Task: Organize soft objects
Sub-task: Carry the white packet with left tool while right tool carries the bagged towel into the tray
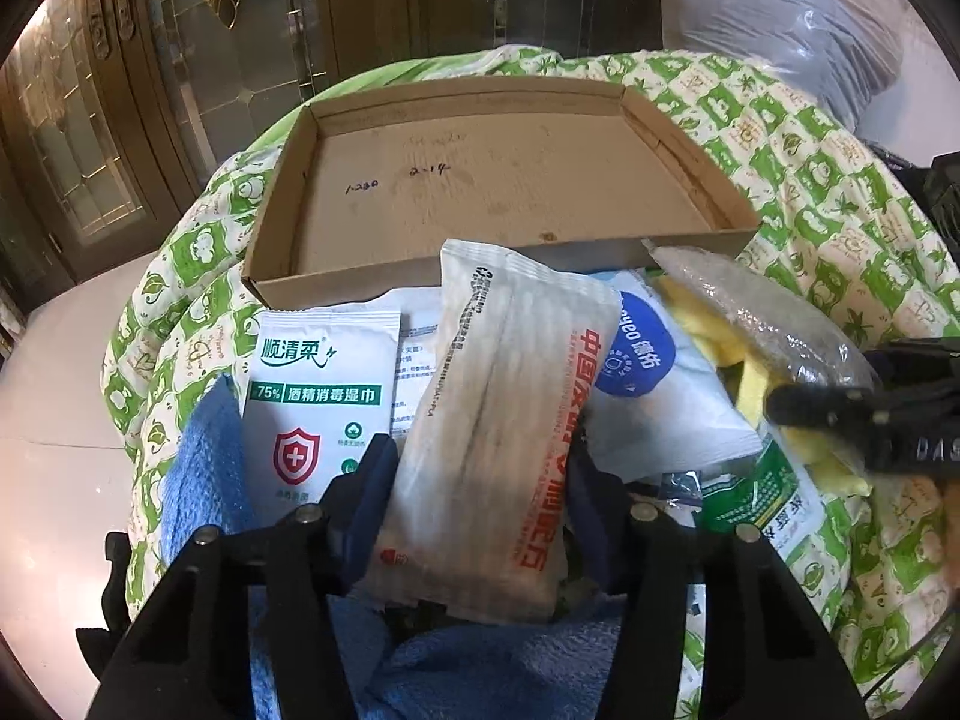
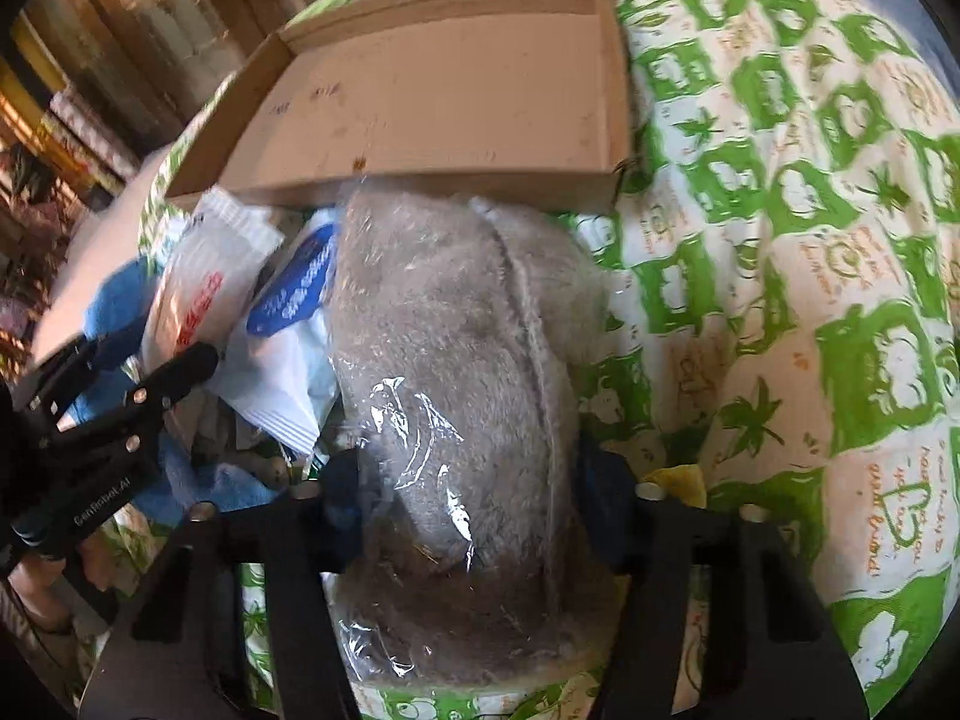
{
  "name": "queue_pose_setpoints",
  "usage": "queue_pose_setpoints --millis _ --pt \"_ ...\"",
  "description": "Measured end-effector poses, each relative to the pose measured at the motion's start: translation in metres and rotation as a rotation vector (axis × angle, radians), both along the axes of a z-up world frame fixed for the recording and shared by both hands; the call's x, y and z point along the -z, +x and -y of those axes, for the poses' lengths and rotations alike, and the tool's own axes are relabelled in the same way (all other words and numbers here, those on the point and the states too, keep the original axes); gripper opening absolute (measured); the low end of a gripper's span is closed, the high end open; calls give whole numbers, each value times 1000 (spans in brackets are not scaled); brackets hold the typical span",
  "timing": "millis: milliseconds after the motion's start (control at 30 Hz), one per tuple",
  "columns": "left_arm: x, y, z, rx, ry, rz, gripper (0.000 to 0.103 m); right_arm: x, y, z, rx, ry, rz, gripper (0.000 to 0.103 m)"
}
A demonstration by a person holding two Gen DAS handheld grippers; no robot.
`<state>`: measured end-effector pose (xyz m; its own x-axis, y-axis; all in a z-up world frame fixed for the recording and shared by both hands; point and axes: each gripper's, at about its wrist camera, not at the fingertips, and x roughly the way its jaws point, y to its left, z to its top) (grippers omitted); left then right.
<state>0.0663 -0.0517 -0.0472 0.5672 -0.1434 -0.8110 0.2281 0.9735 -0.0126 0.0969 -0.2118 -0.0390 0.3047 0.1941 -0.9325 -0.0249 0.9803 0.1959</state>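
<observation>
My left gripper (image 1: 480,462) is shut on a beige tissue pack (image 1: 504,396) with red lettering, one pad on each long side. The pack lies on a pile of soft packets in front of a shallow cardboard tray (image 1: 498,180), which holds nothing. My right gripper (image 2: 471,468) is shut on a grey fluffy item in a clear plastic bag (image 2: 456,330), just before the tray's (image 2: 450,96) near wall. In the left wrist view the same bag (image 1: 750,306) lies at the right, with one right finger (image 1: 804,411) against it. The tissue pack (image 2: 192,294) also shows at the left of the right wrist view.
Also in the pile are a white and green wipes pack (image 1: 312,396), a white pouch with a blue label (image 1: 648,384), a yellow soft item (image 1: 720,342), a green packet (image 1: 762,498) and a blue towel (image 1: 204,468). Everything rests on a green and white quilt (image 2: 780,240).
</observation>
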Motion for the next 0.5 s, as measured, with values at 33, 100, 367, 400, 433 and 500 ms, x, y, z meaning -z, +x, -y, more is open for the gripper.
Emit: queue_pose_setpoints --millis 33,100,367,400,433,500 --pt "-1 -2 -1 -3 -9 4 53 -3 -1 2 10 9 10 42" --pt "-4 -5 -3 -10 -25 9 53 -7 -1 6 31 23 35 37" --pt "-15 -14 -16 -52 -98 31 53 -16 -12 15 51 49 90 30" --pt "-16 -15 -17 -55 -105 33 53 -18 -15 17 52 50 95 30" --pt "-16 -15 -17 -56 -109 35 53 -19 -15 17 52 50 101 29" --pt "-18 -16 -19 -61 -116 42 53 -21 -16 18 55 54 112 29"
